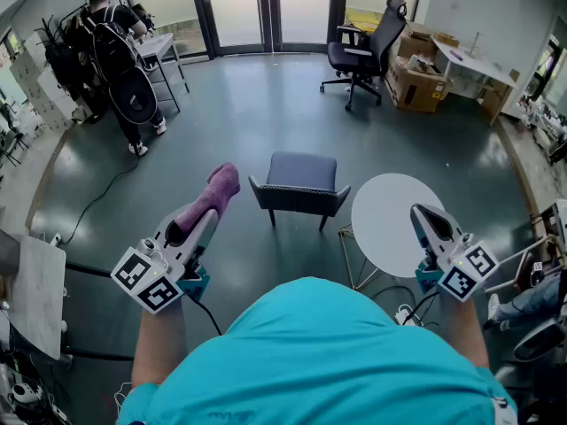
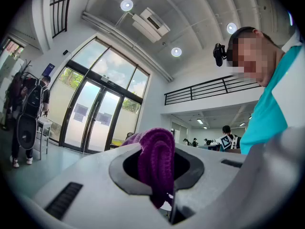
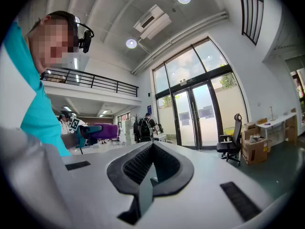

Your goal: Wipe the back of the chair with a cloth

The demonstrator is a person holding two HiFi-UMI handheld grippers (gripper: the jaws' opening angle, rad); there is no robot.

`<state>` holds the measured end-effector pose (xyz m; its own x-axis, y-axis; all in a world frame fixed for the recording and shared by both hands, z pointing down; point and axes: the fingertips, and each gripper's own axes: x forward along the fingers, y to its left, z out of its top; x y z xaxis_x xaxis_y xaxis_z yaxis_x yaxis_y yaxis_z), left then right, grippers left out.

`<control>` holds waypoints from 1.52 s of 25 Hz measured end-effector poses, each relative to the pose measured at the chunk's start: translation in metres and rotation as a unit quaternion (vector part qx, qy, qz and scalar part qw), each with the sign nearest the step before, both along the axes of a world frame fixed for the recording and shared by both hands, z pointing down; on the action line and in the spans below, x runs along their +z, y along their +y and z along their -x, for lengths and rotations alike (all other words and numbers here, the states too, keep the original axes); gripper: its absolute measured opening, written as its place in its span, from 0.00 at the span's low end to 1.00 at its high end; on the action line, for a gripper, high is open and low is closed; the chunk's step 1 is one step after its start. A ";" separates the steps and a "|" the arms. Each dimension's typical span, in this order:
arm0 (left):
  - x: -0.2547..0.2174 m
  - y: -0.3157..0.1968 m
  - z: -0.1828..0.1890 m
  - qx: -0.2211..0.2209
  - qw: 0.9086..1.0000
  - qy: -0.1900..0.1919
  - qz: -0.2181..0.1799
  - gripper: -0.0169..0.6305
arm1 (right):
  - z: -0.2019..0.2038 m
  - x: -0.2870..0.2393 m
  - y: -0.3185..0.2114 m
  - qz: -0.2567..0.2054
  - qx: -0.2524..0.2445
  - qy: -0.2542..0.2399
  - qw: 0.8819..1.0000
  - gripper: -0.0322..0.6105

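Purple cloth (image 1: 218, 189) clamped in left tongs (image 1: 200, 223).

My head cam sits up high and looks steeply down over the teal shirt (image 1: 310, 352) onto the grey-green floor (image 1: 239, 113), well above it. The cams on the left gripper (image 1: 205, 220) and right gripper (image 1: 427, 218) sit right behind their own jaws, super close, tilted up towards the white ceiling (image 2: 190, 13). All three catch the tall glass double doors (image 1: 237, 11); head and right gripper views both get the black swivel office chair (image 1: 365, 47) at the back.
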<state>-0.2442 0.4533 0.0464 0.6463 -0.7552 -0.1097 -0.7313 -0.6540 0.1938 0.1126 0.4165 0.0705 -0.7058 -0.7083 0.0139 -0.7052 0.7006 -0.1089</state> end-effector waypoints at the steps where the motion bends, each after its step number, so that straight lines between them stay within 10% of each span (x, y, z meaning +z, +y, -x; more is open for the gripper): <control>1: -0.001 0.000 -0.001 -0.001 1.000 0.000 0.000 0.12 | -0.001 0.000 -0.001 -0.001 0.000 0.001 1.000 0.03; 17: -0.002 -0.018 -0.042 0.014 1.000 0.015 0.009 0.12 | -0.029 -0.007 -0.004 -0.016 -0.013 -0.012 1.000 0.04; 38: 0.007 -0.056 -0.208 0.033 0.997 0.014 0.061 0.12 | -0.141 0.010 -0.006 0.005 -0.072 0.000 0.997 0.04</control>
